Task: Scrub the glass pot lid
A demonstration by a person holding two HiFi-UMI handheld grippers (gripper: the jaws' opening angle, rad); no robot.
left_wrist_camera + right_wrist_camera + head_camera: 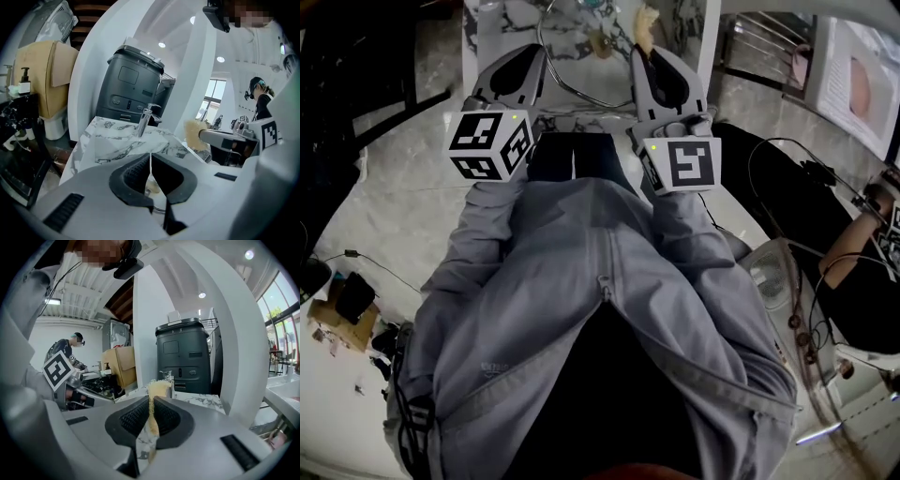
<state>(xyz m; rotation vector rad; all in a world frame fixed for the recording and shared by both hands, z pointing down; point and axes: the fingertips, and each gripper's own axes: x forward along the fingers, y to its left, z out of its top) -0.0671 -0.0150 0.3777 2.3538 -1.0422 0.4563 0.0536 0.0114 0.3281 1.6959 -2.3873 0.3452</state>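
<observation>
My left gripper (536, 54) is shut on the thin rim of the glass pot lid (555, 67). The lid is edge-on between the pads in the left gripper view (150, 165), with a bit of its glass showing below. My right gripper (648, 54) is shut on a yellowish sponge (646, 26). The sponge stands up between the pads in the right gripper view (157, 391). It also shows at the right of the left gripper view (194, 134). Both grippers are held side by side, in front of my chest and just short of the marble counter (581, 33).
The marble counter has a chrome faucet (145, 120), with a dark grey machine (134, 84) behind it. A cardboard box (49, 75) and bottles stand at the left. Another person (260, 96) works at the right. Cables and small items lie on the floor (356, 300).
</observation>
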